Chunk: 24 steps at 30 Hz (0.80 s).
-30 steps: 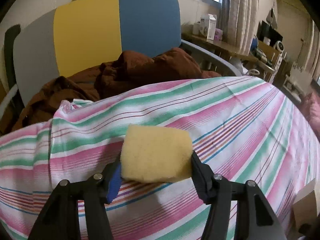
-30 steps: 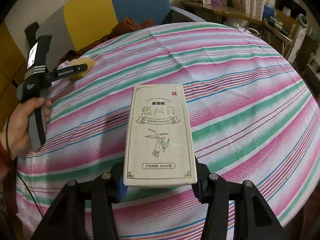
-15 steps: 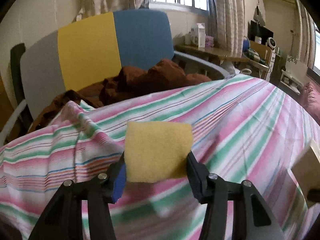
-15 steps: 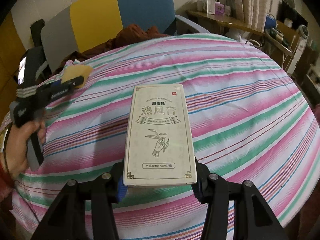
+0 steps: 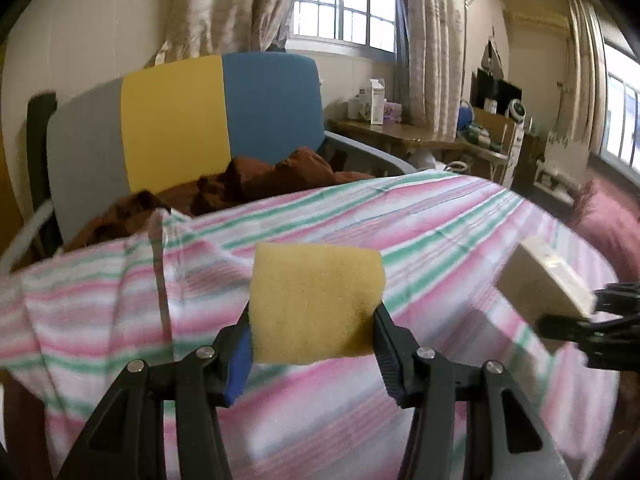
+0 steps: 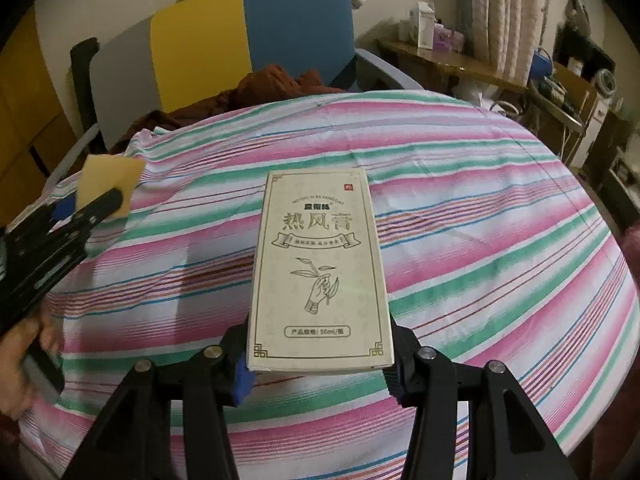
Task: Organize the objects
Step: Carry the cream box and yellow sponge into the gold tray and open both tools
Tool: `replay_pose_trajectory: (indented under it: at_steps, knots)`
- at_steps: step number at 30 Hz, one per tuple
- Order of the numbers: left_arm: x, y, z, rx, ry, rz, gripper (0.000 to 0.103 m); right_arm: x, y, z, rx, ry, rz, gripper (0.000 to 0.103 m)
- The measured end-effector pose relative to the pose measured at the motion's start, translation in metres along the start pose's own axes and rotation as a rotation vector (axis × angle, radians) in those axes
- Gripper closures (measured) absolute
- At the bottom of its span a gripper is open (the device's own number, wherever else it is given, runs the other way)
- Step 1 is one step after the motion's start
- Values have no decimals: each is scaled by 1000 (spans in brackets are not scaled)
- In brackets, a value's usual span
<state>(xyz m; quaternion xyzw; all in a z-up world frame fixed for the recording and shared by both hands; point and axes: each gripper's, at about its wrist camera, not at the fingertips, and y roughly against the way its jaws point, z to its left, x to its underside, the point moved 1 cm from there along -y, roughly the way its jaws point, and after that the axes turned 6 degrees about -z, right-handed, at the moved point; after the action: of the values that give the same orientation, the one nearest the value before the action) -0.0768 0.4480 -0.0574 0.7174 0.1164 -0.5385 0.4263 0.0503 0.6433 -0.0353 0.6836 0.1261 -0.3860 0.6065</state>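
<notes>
My left gripper (image 5: 312, 348) is shut on a yellow sponge (image 5: 314, 304) and holds it above the left side of the round table with a striped cloth (image 5: 460, 232). My right gripper (image 6: 318, 364) is shut on a cream carton box with Chinese print (image 6: 318, 268), held flat above the table's near middle. The box also shows at the right of the left wrist view (image 5: 544, 280). The sponge and the left gripper show at the left of the right wrist view (image 6: 108, 184).
A chair with grey, yellow and blue back panels (image 6: 240, 36) stands behind the table, with a brown cloth (image 6: 272, 84) heaped on its seat. A wooden shelf with boxes (image 6: 436, 52) runs along the back right wall under curtains.
The left gripper has lifted the sponge and swung toward the right; the box now enters its view. The right gripper with the box has tilted up slightly.
</notes>
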Motion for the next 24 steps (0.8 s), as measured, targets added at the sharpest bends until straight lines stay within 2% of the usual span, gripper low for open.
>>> replay_pose_trajectory:
  at_steps: [10, 18, 24]
  knots:
    - [47, 90, -4, 94, 89, -3, 49, 1, 7, 10, 23, 69, -39, 51]
    - [48, 151, 3, 109, 64, -50, 49, 10, 3, 27, 60, 157, -42, 51]
    - [55, 190, 28, 96, 75, -57, 49, 24, 7, 53, 60, 283, -83, 51]
